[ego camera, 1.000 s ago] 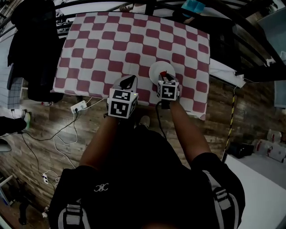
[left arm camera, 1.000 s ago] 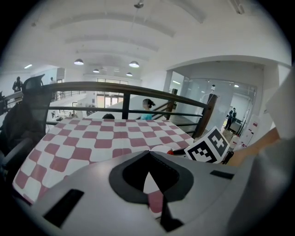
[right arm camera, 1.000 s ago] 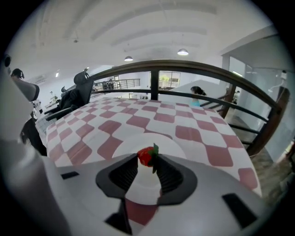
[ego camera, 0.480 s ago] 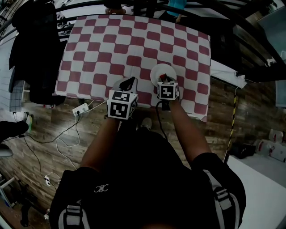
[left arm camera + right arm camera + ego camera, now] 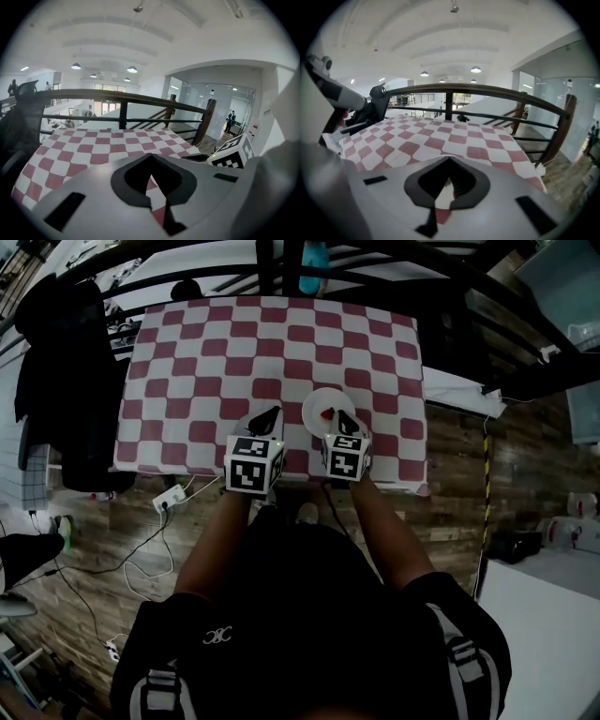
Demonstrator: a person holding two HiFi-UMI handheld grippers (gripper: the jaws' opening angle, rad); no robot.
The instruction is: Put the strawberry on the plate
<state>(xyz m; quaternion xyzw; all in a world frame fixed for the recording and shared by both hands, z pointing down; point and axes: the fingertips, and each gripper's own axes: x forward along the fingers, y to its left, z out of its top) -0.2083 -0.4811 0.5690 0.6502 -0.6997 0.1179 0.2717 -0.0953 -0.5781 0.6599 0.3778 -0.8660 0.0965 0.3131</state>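
Note:
A small red strawberry [image 5: 327, 413] lies on the white plate [image 5: 314, 399], which sits near the front edge of the red-and-white checked table [image 5: 187, 362]. My right gripper [image 5: 344, 417] hovers just right of and nearer than the plate, shut and empty, its tips beside the strawberry but apart from it. The left gripper [image 5: 271, 413] hangs to the plate's left, also shut with nothing in it. In the left gripper view its jaws [image 5: 151, 158] meet over checked cloth; the right gripper view shows the same for the right gripper [image 5: 450, 161]. Neither gripper view shows the strawberry.
A dark railing [image 5: 281, 263] runs behind the table. A black garment [image 5: 56, 362] hangs at the table's left side. On the wooden floor near the front edge lie a white power strip [image 5: 169, 498] and cables [image 5: 141, 559].
The right gripper has drawn back from over the plate toward me and its jaws have shut empty. The strawberry now lies uncovered on the plate. The left gripper has barely moved.

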